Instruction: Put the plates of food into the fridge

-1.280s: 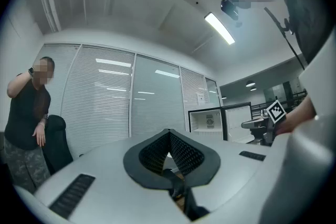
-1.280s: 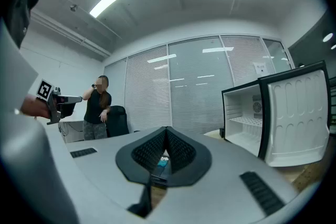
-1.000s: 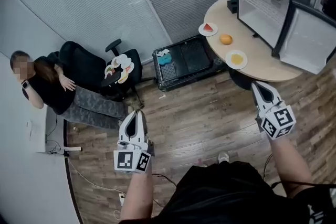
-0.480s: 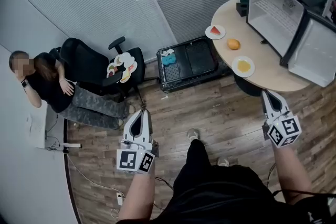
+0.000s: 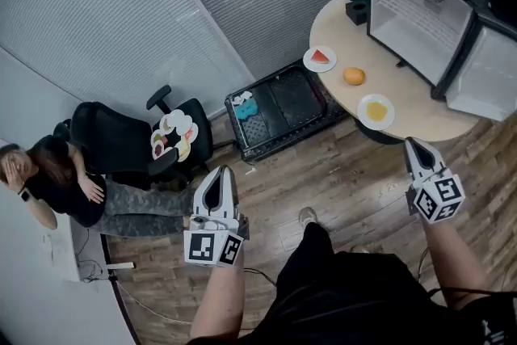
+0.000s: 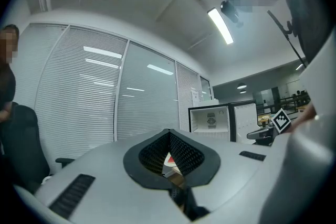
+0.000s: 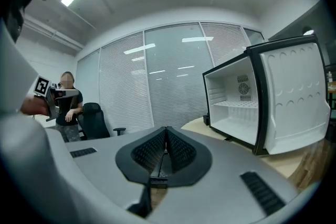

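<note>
Up at the far right of the head view, the fridge [image 5: 416, 16] stands on a round table [image 5: 424, 125]. Its door [image 5: 489, 77] is swung wide to the right, so the cavity faces the person and looks bare, ready for the food. Both plates lie on the table in front of it. The yellow plate [image 5: 376, 111] is near the front edge and the red-slice plate [image 5: 321, 58] is at the left rim, with an orange [image 5: 353, 76] loose between them. Nothing touches them.

The left gripper [image 5: 221, 171] and right gripper [image 5: 413, 144] are held over the wood floor, short of the table. Each has its jaws together at the tips and carries nothing. I judge this to be the approach, with the whole task left to do.

The right gripper is nearest the yellow plate, so that looks like the natural first pick. Its jaws must part before they can take a rim.

Floor room is ample, though a crate [image 5: 279, 105] sits on the floor just beside the table's left, with a chair [image 5: 202, 132] beyond it. The yellow plate lies close to the edge, so a clumsy nudge could slide it off. The open door crowds the right side of the way in.
</note>
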